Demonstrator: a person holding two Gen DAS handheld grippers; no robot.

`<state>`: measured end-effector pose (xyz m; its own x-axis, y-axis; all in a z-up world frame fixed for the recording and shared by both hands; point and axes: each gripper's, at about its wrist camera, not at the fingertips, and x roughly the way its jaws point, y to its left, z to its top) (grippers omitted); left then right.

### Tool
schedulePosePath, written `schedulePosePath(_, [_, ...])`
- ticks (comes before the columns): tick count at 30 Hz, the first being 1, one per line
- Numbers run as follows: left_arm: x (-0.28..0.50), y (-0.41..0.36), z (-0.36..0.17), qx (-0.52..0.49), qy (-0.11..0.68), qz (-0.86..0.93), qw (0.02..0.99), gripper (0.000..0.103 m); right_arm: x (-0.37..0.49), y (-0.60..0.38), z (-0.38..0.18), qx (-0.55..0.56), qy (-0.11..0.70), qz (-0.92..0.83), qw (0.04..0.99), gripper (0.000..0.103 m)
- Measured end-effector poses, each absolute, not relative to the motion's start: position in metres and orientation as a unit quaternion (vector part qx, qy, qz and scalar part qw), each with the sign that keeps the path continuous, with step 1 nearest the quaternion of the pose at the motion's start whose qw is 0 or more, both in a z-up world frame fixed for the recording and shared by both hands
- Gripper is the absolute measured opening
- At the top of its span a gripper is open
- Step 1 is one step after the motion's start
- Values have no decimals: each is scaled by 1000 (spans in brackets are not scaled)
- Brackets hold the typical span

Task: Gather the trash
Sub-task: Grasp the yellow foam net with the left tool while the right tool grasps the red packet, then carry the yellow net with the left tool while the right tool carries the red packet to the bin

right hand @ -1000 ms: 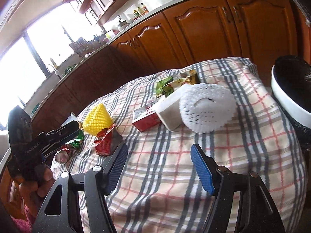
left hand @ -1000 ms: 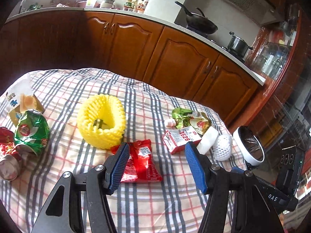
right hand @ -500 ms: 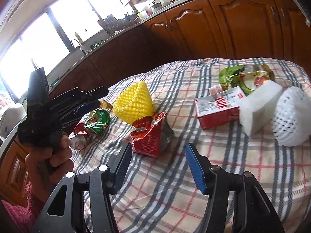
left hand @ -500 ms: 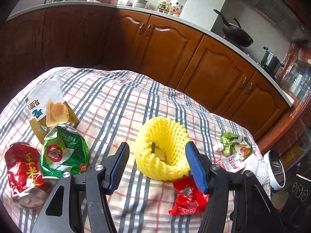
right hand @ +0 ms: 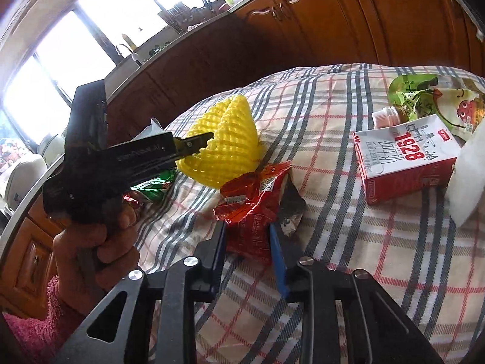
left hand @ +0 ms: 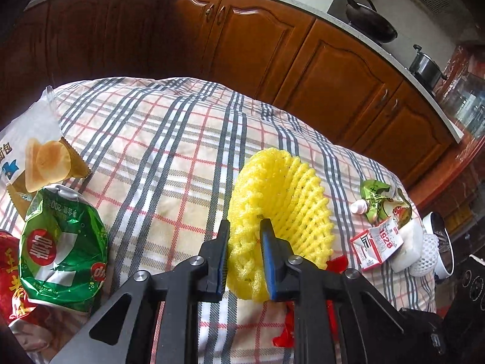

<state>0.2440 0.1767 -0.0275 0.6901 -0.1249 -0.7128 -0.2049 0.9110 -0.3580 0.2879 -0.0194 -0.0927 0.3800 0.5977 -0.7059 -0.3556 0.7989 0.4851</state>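
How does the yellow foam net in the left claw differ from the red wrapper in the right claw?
The yellow foam net is a thick, springy mesh ring standing on edge; the red wrapper is thin, glossy, crumpled foil with print. The net bulges well beyond the left claw; the wrapper is smaller and slumps beside it, above the right claw. Shared: both lie on the checked cloth, each between closing pads.

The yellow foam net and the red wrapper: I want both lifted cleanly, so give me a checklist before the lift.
1. Left gripper jaws closing, yellow foam net between them: ok.
2. Right gripper jaws closing, red snack wrapper between them: ok.
3. Net clear of green bag: ok.
4. Wrapper clear of milk carton: ok.
5. Grips firm enough: cannot tell.
6. White bin reachable: cannot tell.
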Motion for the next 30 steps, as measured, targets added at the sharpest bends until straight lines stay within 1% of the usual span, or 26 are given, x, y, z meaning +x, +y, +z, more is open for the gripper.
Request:
schedulePosePath(3, [235, 171, -20, -203, 383, 16, 901, 12, 277, -27, -80, 119, 460, 294, 829, 4])
schedulePosePath(7, [218, 157, -3, -188, 361, 0, 913, 12, 261, -44, -64, 115, 442, 289, 841, 2])
schedulePosePath(17, [193, 111, 28, -166, 330, -80, 926, 12, 224, -109, -21, 139, 392, 245, 876, 2])
schedulePosePath(24, [193, 76, 32, -149, 331, -125, 923, 12, 204, -166, 0, 149, 362, 184, 902, 2])
schedulePosePath(30, [199, 46, 33, -129, 335, -163, 919, 12, 190, -210, 7, 157, 349, 133, 914, 2])
